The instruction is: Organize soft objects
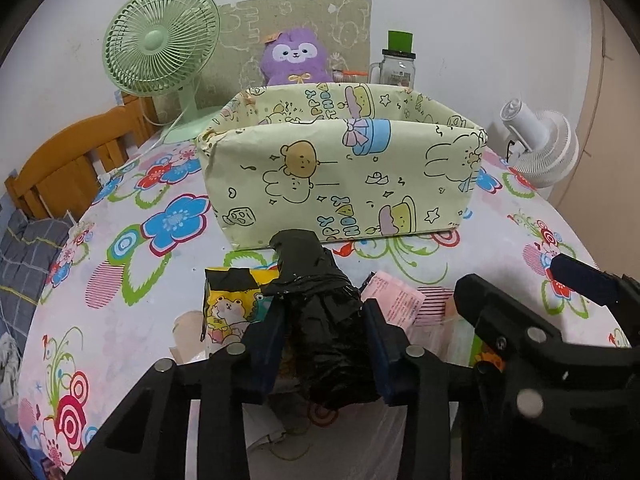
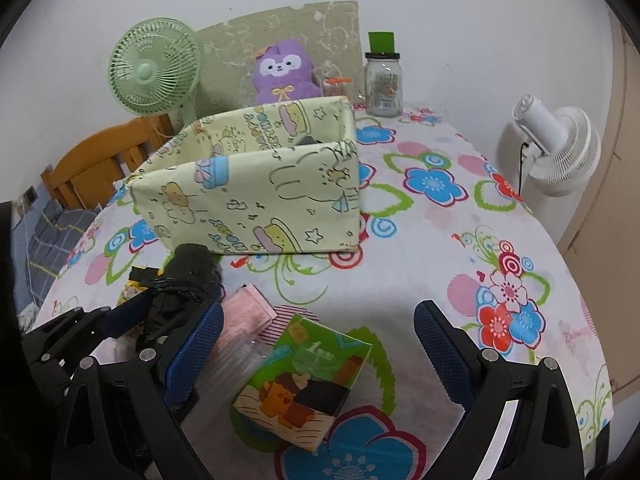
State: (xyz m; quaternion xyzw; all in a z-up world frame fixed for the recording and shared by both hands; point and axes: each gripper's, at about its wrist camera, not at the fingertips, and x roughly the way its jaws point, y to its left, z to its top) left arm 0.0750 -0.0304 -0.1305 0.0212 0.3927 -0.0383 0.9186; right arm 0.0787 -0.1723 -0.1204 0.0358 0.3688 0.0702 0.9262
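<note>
My left gripper (image 1: 324, 344) is shut on a crumpled black plastic bag (image 1: 320, 300) and holds it just in front of the pale yellow cartoon-print box (image 1: 340, 176). A yellow snack packet (image 1: 232, 304) lies left of the bag and a pink packet (image 1: 400, 300) lies right of it. My right gripper (image 2: 320, 344) is open above a green tissue pack (image 2: 308, 376) on the flowered tablecloth. The black bag (image 2: 180, 280), the pink packet (image 2: 248, 312) and the box (image 2: 256, 192) also show in the right wrist view. My right gripper also shows in the left wrist view (image 1: 532, 312).
A purple plush toy (image 1: 294, 58) sits behind the box. A green desk fan (image 1: 160, 48) stands at the back left, a glass jar with a green cap (image 1: 396, 62) at the back, a white fan (image 2: 556, 148) off the table's right edge. A wooden chair (image 1: 72, 156) is at the left.
</note>
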